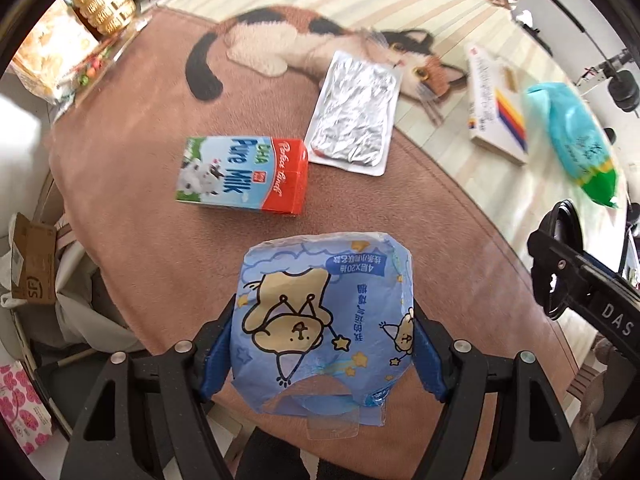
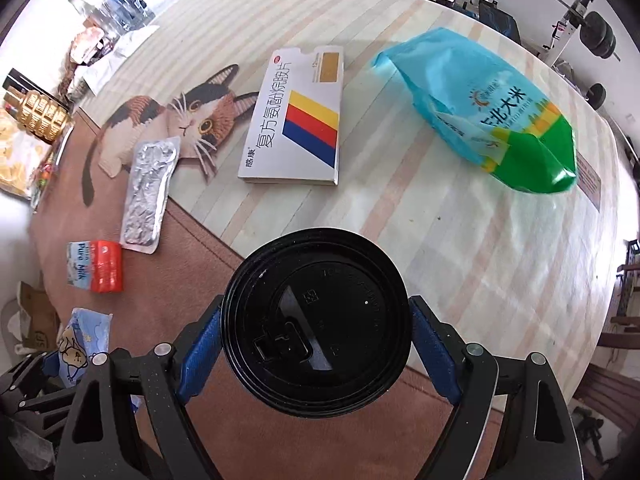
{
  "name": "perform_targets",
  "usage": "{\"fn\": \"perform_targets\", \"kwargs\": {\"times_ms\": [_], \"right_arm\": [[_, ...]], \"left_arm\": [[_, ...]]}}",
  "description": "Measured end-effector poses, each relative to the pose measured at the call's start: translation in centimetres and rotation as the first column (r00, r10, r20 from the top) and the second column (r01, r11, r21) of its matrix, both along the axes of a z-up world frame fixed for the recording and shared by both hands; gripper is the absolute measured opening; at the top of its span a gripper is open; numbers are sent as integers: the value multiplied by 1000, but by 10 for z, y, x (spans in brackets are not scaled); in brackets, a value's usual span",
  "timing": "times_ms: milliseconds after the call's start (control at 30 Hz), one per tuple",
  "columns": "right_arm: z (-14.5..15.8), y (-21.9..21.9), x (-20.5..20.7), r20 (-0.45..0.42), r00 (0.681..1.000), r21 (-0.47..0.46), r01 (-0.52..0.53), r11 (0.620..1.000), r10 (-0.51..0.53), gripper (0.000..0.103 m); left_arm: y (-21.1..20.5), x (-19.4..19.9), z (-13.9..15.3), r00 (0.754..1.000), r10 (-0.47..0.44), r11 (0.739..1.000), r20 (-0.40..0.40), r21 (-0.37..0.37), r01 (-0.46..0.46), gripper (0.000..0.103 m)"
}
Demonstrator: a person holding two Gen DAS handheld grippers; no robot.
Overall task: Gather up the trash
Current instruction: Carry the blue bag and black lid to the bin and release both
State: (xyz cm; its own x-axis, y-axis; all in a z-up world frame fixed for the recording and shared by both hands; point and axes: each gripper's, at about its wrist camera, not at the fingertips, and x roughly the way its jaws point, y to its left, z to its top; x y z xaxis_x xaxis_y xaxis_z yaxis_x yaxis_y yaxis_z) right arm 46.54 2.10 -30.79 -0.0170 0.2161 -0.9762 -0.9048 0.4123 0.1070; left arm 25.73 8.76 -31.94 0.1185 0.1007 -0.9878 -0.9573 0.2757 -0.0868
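My left gripper [image 1: 322, 344] is shut on a blue cartoon tissue packet [image 1: 324, 320], held above the brown mat; the packet also shows in the right wrist view [image 2: 82, 340]. My right gripper [image 2: 316, 340] is shut on a cup with a black lid [image 2: 316, 320], held over the mat's edge. On the table lie a milk carton [image 1: 244, 174] [image 2: 96, 266], a foil blister pack [image 1: 354, 114] [image 2: 150, 192], a white medicine box [image 2: 298, 120] [image 1: 496, 108] and a blue-green rice bag [image 2: 492, 116] [image 1: 576, 140].
A cat-picture mat [image 1: 152, 168] covers part of the striped round table [image 2: 440, 232]. A gold bottle [image 1: 104, 0] and snack packs [image 1: 48, 56] stand at the far left edge. Boxes and bags [image 1: 32, 264] sit off the table's left side. The right gripper's body [image 1: 588, 292] is at right.
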Motion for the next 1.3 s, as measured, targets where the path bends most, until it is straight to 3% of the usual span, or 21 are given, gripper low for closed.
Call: {"fn": "perform_targets", "kwargs": {"times_ms": [133,367,533,667,800,900,1067,1167,1300], "right_arm": [[19,-19,-8,-17,1000,26,17,1000,-17,88],[37,-48,-68,-42,999,77,36,996,-33,88],[40,-87,-129,-65,996,102,60,993,-54,88],[32,-135,-187,-101,992,97,90,991,-81,88],[0,-171,-242,-148,984,61,112,992,-102,88],[-40,-196,-277,-187,975,-1,118,993,-117,88],[-126,-225,-312,-238,960,-99,125,987,-146,88],[-188,-234,-322,-252,952,-135,141,981,-171,88],[-275,-238,-328,-271,942,-152,159,975,-196,88]], "left_arm": [[-14,-17,29,999,-28,998,34,52,27,73],[-48,-66,58,990,-59,993,124,105,46,73],[-84,-127,61,979,-89,990,181,128,67,73],[-115,-177,47,973,-111,990,204,107,90,73],[-138,-217,5,974,-106,994,202,25,103,73],[-145,-235,-44,974,-96,990,204,-78,114,73],[-144,-249,-145,977,-70,974,200,-199,110,73],[-138,-247,-217,971,-60,951,230,-281,126,73],[-131,-238,-296,971,-63,935,232,-328,139,78]]}}
